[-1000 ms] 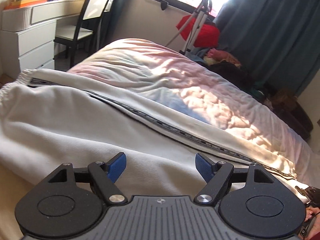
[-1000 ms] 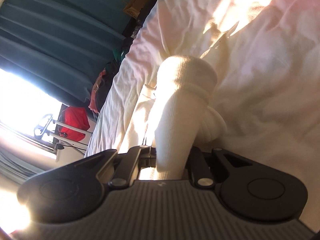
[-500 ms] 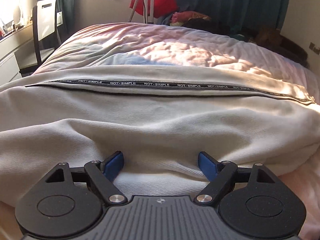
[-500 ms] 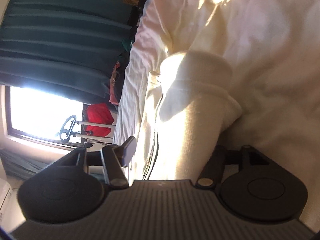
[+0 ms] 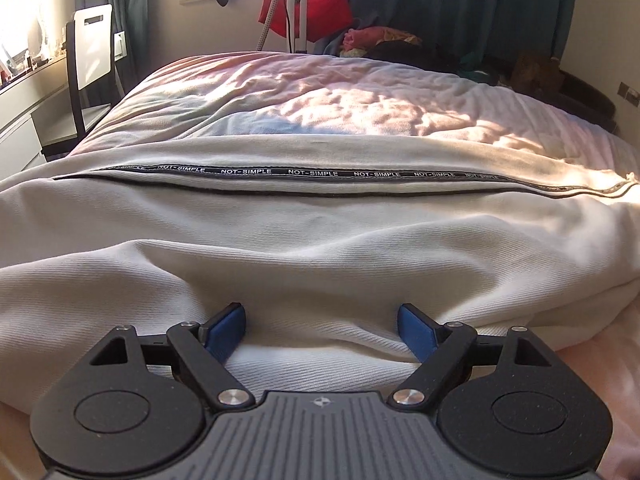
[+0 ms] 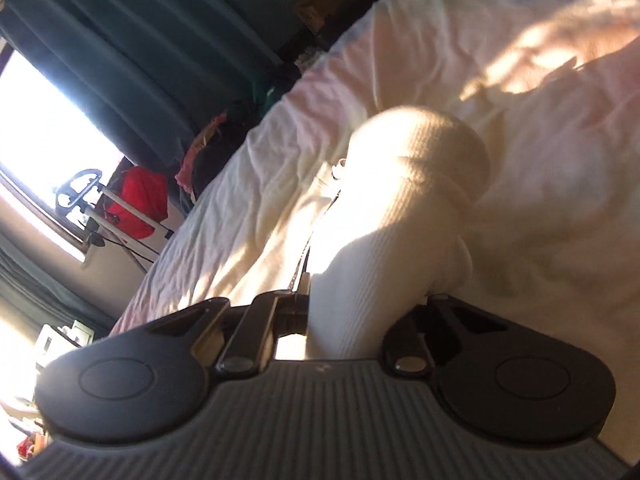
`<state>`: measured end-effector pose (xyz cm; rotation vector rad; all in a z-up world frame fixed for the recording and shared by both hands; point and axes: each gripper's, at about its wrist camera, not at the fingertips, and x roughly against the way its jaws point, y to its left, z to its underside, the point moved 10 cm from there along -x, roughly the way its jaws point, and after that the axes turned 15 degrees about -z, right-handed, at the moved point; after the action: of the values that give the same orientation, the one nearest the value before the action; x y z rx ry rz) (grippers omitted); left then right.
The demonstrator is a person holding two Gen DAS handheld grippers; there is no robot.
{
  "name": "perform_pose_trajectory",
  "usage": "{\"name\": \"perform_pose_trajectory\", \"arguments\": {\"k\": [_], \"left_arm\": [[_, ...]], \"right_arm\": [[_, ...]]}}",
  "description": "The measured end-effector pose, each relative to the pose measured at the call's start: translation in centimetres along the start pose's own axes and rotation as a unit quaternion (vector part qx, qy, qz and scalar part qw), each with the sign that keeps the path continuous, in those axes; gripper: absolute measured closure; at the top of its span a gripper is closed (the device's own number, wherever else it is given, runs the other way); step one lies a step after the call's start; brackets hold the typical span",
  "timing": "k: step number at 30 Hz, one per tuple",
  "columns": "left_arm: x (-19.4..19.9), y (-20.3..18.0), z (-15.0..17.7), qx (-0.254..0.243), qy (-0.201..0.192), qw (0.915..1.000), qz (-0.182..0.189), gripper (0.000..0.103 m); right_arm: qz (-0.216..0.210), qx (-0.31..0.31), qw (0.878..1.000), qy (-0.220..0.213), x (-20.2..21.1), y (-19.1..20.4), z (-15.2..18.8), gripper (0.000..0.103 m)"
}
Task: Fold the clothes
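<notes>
A cream garment (image 5: 320, 240) with a black "NOT-SIMPLE" tape stripe (image 5: 304, 173) lies spread across the bed (image 5: 328, 96). My left gripper (image 5: 322, 326) is open, its blue pads (image 5: 228, 326) resting on a fold of the cream cloth near its front edge. In the right wrist view my right gripper (image 6: 352, 312) is shut on a ribbed cream cuff (image 6: 400, 216) of the garment, which bunches up between the jaws and rises ahead of them. The fingertips are hidden by the cloth.
A chair (image 5: 90, 64) and a white desk (image 5: 24, 100) stand at the left of the bed. A red bag (image 5: 308, 10) on a stand, dark curtains (image 5: 440, 0) and a clothes pile (image 5: 384, 40) lie behind the bed.
My right gripper opened half a second ago and has shut again on the cuff, and its view has tilted. My left gripper swung right to face the garment squarely, still open.
</notes>
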<state>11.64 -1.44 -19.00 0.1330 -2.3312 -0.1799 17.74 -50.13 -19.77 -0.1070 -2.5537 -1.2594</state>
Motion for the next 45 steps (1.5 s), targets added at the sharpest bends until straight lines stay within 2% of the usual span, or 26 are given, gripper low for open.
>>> {"name": "perform_pose_trajectory", "arguments": {"k": [2,4,7,10,13,16,20,22,23,27,30,33,36,38,41,43,45], "left_arm": [[0.2,0.2,-0.2,-0.001,0.003,1.0,0.001,0.017],[0.6,0.6,-0.5,0.01,0.004,0.9999,0.006,0.017],[2.0,1.8,-1.8,0.036,-0.025,0.999,0.002,0.017],[3.6,3.6,-3.3,0.073,-0.056,0.9957,-0.01,0.016],[5.1,5.8,-4.7,0.116,-0.081,0.9897,-0.025,0.014],[6.0,7.9,-5.5,0.158,-0.087,0.9833,-0.027,0.012],[6.6,9.6,-5.8,0.195,-0.077,0.9775,-0.022,0.012],[6.9,10.2,-5.9,0.21,-0.075,0.9747,-0.017,0.012],[7.1,10.5,-6.1,0.217,-0.075,0.9732,-0.012,0.012],[7.6,11.2,-6.6,0.237,-0.088,0.9673,0.014,0.011],[7.2,11.6,-6.5,0.242,-0.086,0.966,0.024,0.01],[6.4,12.0,-6.1,0.246,-0.076,0.966,0.027,0.01],[5.9,12.5,-5.8,0.244,-0.069,0.967,0.023,0.01],[5.8,13.0,-5.9,0.244,-0.071,0.967,0.016,0.01],[5.9,13.3,-6.0,0.248,-0.072,0.9661,0.015,0.01],[6.1,13.2,-6.1,0.248,-0.073,0.9659,0.016,0.01],[6.3,12.8,-6.1,0.244,-0.074,0.9667,0.024,0.01]], "right_arm": [[0.006,0.052,0.999,-0.013,0.0,2.2,-0.4,0.087],[0.0,0.131,0.991,-0.02,-0.5,5.7,-0.7,0.087],[-0.049,0.253,0.966,-0.019,-0.8,12.2,0.7,0.087],[-0.096,0.342,0.935,-0.016,0.0,17.6,4.4,0.087],[-0.14,0.427,0.893,0.0,0.8,22.3,10.1,0.087],[-0.168,0.515,0.839,0.049,0.8,24.8,17.7,0.087],[-0.175,0.602,0.762,0.164,-1.1,23.2,27.6,0.087],[-0.158,0.632,0.735,0.19,-1.8,21.6,30.2,0.087],[-0.151,0.641,0.728,0.192,-1.9,21.1,30.7,0.087],[-0.157,0.62,0.748,0.178,-1.1,22.4,29.4,0.086],[-0.173,0.635,0.736,0.159,-0.6,25.2,30.4,0.086],[-0.192,0.629,0.73,0.188,-0.3,26.3,33.1,0.085],[-0.191,0.627,0.727,0.205,-1.0,26.1,34.3,0.082],[-0.203,0.599,0.74,0.228,-1.3,26.1,33.8,0.076],[-0.244,0.525,0.767,0.277,-0.8,26.2,32.8,0.051],[-0.278,0.462,0.785,0.305,0.5,26.3,31.9,0.031],[-0.311,0.397,0.803,0.319,1.8,26.6,30.5,0.027]]}}
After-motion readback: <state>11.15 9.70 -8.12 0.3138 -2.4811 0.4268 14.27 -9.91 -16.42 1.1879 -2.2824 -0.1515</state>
